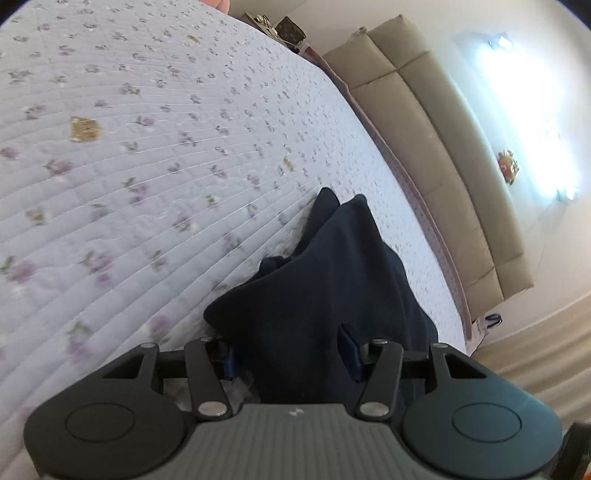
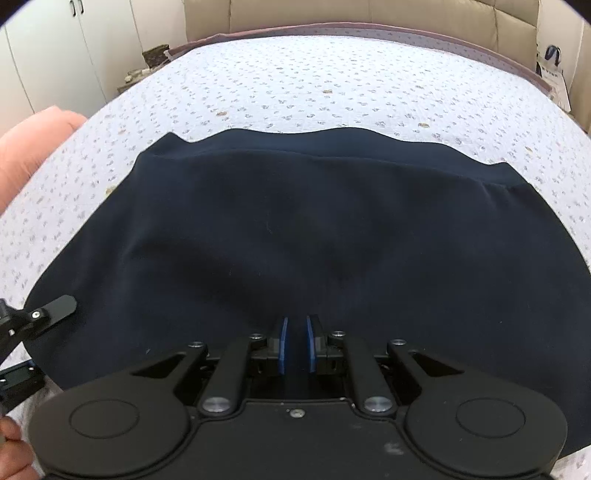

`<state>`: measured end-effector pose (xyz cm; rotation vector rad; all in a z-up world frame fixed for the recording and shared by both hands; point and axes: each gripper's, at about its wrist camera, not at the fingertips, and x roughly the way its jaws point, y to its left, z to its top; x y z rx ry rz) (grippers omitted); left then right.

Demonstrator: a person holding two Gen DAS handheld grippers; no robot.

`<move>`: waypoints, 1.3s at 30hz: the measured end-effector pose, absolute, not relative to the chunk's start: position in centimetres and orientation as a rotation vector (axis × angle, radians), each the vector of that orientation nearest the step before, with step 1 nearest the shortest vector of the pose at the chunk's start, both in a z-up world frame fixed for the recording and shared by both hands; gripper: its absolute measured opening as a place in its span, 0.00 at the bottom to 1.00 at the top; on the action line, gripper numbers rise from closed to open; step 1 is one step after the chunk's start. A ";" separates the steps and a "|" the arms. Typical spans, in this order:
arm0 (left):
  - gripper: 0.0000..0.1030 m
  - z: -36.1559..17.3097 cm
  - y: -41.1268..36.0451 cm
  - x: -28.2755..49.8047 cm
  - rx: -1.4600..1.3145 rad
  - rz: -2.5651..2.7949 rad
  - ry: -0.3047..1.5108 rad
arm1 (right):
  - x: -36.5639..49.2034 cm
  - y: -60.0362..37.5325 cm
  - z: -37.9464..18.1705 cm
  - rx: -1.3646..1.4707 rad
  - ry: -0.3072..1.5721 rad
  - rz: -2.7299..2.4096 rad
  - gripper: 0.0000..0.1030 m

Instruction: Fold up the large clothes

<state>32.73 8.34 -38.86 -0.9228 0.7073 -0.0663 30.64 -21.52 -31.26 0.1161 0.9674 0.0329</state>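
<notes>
A dark navy garment [image 2: 295, 221] lies spread flat on the floral quilt [image 2: 332, 85], its hemmed band along the far side. In the right wrist view my right gripper [image 2: 297, 344] sits at the garment's near edge, its blue pads almost together with dark cloth pinched between them. A black finger [image 2: 59, 306] of the left gripper rests at the garment's left corner. In the left wrist view my left gripper [image 1: 288, 354] stands open, its blue pads wide apart. A raised fold of the garment [image 1: 325, 277] lies loose between them, and neither pad presses on it.
The quilt [image 1: 129, 166] covers a wide bed with a beige padded headboard [image 2: 369, 14]. A salmon pillow [image 2: 33, 147] lies at the left edge. White cupboard doors [image 2: 55, 48] stand behind, and a paper bag [image 2: 552, 74] hangs far right. A hand [image 2: 11, 450] shows at bottom left.
</notes>
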 end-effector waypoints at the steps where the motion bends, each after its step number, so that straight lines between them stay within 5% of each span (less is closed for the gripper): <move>1: 0.53 -38.9 8.4 32.7 -0.931 -0.061 0.702 | 30.6 -21.8 -31.3 0.128 0.969 0.037 0.10; 9: 0.55 -38.5 7.7 30.1 -0.919 -0.003 0.686 | 30.2 -22.2 -31.3 0.120 0.952 0.043 0.10; 14: 0.53 -38.7 7.3 32.6 -0.905 -0.002 0.640 | 27.3 -23.7 -29.0 0.198 0.783 0.061 0.10; 16: 0.48 -38.6 6.9 33.4 -0.895 0.007 0.636 | 26.6 -23.2 -28.7 0.125 0.765 0.037 0.10; 18: 0.21 -38.4 6.3 34.0 -0.856 0.008 0.655 | 26.7 -23.2 -29.3 0.120 0.799 0.054 0.10; 21: 0.14 -37.8 5.8 33.9 -0.864 0.005 0.636 | 27.0 -23.5 -30.9 0.140 0.858 0.072 0.10; 25: 0.12 -34.1 3.7 33.6 -0.782 -0.141 0.544 | 27.3 -27.6 -32.8 0.481 0.881 0.117 0.08; 26: 0.12 -32.9 2.6 33.7 -0.740 -0.181 0.530 | 27.4 -28.8 -33.4 0.558 0.890 0.123 0.00; 33: 0.13 -27.9 -7.1 35.1 -0.584 -0.509 0.490 | 27.4 -33.9 -33.3 0.730 0.937 0.236 0.00; 39: 0.13 -26.0 -16.3 34.8 -0.501 -0.769 0.511 | 23.6 -44.8 -29.1 0.713 0.785 0.085 0.09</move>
